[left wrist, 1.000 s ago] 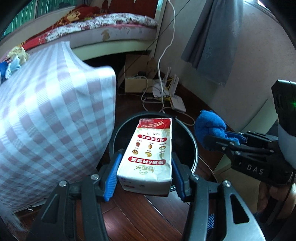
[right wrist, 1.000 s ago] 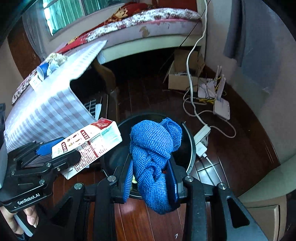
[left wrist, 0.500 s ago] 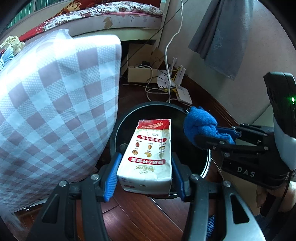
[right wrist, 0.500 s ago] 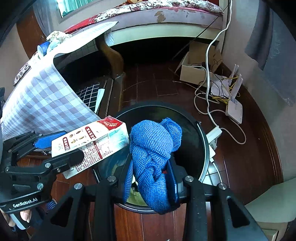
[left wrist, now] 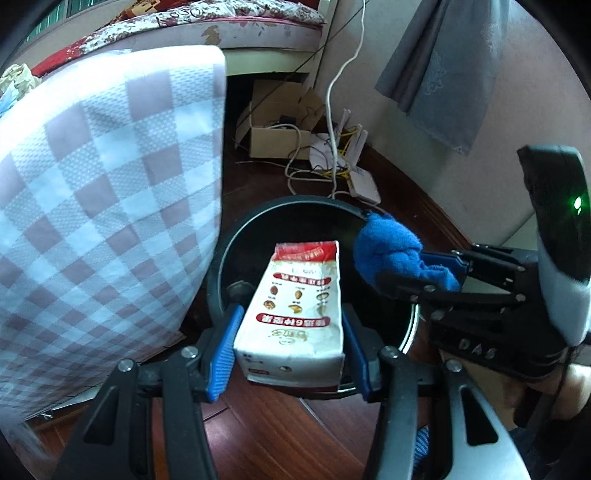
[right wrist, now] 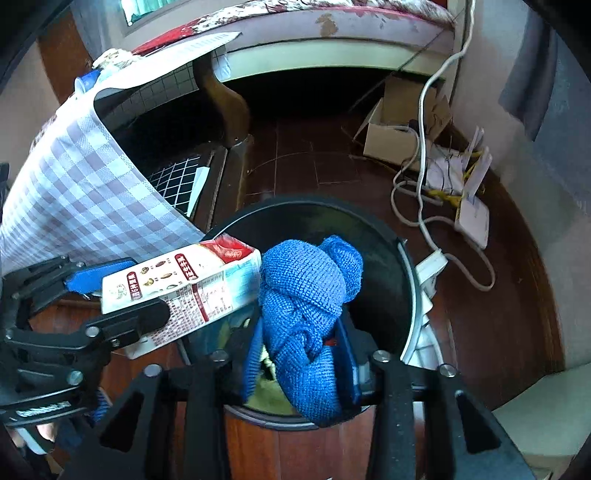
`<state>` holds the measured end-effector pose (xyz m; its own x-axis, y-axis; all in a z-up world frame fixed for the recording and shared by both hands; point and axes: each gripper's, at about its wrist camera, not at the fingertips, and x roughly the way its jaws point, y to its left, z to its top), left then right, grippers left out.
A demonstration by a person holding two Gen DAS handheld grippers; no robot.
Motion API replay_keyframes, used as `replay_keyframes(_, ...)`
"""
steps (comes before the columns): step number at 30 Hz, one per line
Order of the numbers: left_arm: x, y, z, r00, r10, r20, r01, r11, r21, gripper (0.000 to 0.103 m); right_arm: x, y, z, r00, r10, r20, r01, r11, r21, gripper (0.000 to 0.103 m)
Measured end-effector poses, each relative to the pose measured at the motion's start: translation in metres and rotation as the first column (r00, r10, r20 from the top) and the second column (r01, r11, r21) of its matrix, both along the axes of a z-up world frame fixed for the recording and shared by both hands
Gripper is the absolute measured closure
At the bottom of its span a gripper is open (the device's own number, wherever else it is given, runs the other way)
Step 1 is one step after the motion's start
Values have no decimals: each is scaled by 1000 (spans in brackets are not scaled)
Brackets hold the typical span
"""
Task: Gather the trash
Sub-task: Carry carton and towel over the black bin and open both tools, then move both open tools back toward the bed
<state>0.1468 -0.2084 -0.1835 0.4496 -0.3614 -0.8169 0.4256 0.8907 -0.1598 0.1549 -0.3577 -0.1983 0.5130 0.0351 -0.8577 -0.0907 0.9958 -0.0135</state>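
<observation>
Dark wood floor (left wrist: 266,435); both tools' jaws opening: left tool (left wrist: 291,354) around white-red carton (left wrist: 295,310), right tool (right wrist: 301,354) around knotted blue cloth (right wrist: 303,295).

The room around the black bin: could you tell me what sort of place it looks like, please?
Probably a lived-in bedroom: a bed with a floral mattress, a checked tablecloth over a table, and a router with cables on the dark wooden floor.
</observation>
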Motion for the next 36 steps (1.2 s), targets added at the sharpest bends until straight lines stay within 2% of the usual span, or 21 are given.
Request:
replay_keyframes(1, 1, -1, -1, 1000, 20, 10, -20, 1000, 24, 25, -1, -5, -1, 1000, -25, 2, 25, 999, -20, 8)
replay_keyframes(2, 0, 0, -2, 999, 36, 13, -36, 999, 33, 5, -3, -12, 0, 999, -46, -1, 46, 999, -13, 8)
replay_keyframes(3, 0, 2, -2, 999, 35, 14, -35, 999, 19, 3, -5, -20, 0, 997, -73, -7, 73, 997, -15, 8)
replay_keyframes(5, -4, 6, -2, 998, 52, 28, -53, 998, 37, 3, -8, -30, 3, 994, -112, -7, 112, 994, -19, 7)
replay_keyframes(6, -6, 8, -3, 997, 62, 38, -64, 997, 47, 3, -9, -35, 5, 991, -134, -5, 134, 991, -11, 3)
replay_keyframes(8, -9, 12, -2, 995, 84, 58, -88, 994, 58, 2, -12, -40, 10, 985, -170, 3, 170, 985, 3, 1)
replay_keyframes(11, -13, 20, -1, 992, 111, 66, -115, 991, 63, 1, -14, -38, 15, 983, -181, 10, 181, 983, -18, 1)
replay_keyframes(20, -34, 38, 18, 989, 112, 100, -119, 991, 60, 1, -29, -23, 37, 977, -214, 16, 214, 977, -14, 1)
replay_keyframes(28, -51, 58, 59, 982, 123, 143, -130, 991, 39, 1, -46, -7, 85, 970, -227, 85, 226, 974, 21, 1)
replay_keyframes(36, -53, 88, 110, 960, 173, 219, -175, 985, -13, 1, -45, 34, 141, 969, -160, 188, 156, 987, 38, 1)
